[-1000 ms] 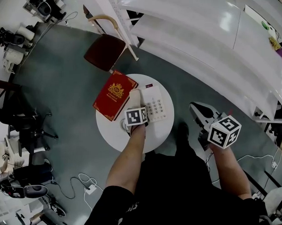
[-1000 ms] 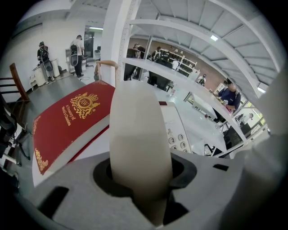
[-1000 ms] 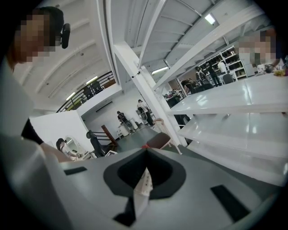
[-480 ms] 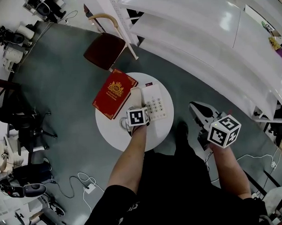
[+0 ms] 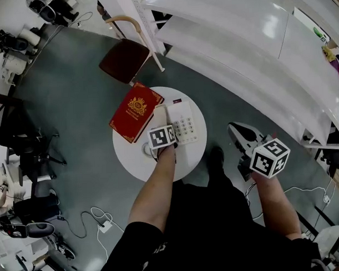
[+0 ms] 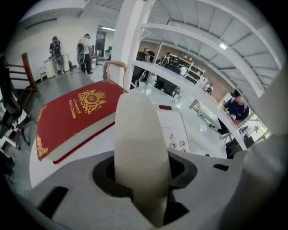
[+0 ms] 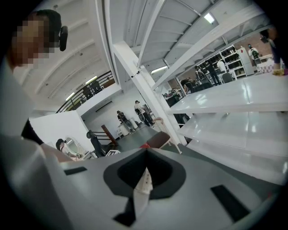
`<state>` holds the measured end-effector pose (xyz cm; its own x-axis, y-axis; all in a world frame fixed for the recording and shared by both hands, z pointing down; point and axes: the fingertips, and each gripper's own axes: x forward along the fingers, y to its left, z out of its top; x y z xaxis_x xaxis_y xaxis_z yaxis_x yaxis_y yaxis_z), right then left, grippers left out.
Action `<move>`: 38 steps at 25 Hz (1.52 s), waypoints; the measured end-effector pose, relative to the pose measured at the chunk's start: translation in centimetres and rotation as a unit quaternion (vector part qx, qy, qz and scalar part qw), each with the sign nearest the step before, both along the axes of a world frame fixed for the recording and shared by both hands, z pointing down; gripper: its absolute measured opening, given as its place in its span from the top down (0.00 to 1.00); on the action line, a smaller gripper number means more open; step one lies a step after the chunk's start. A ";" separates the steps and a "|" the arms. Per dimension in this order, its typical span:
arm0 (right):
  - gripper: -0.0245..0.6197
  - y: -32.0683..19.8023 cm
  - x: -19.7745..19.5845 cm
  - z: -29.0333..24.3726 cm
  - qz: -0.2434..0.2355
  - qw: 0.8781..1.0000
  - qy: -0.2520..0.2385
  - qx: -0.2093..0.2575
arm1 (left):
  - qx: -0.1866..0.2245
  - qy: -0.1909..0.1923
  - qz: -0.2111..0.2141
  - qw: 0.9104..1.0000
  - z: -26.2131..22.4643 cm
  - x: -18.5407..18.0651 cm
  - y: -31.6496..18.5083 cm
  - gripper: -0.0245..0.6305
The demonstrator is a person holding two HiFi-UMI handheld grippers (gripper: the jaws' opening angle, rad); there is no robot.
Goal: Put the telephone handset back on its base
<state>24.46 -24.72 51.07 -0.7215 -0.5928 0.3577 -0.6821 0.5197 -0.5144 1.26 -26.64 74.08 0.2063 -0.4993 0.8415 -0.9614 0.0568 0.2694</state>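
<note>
Gripping the handset (image 6: 139, 130), left tool (image 6: 143, 175) holds it over the base's (image 6: 173, 128) left side on the tabletop (image 5: 131, 157). Seating unconfirmed; release remains. Right tool (image 7: 144, 179) closed, empty, well aside.

A red book (image 5: 136, 111) lies beside the telephone base (image 5: 183, 123) on the round table (image 5: 131, 157).
</note>
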 end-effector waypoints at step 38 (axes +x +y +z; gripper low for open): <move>0.95 -0.2 -5.3 -3.2 -0.033 0.999 -0.006 0.038 | 0.216 -0.015 0.117 0.969 -16.4 -4.2 -0.8 0.57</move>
<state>19.19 -24.92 47.91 -0.7639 -0.5694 0.3037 -0.6389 0.6010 -0.4802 -2.93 -27.41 57.67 0.3352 -0.7486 0.5721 -0.9421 -0.2752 0.1918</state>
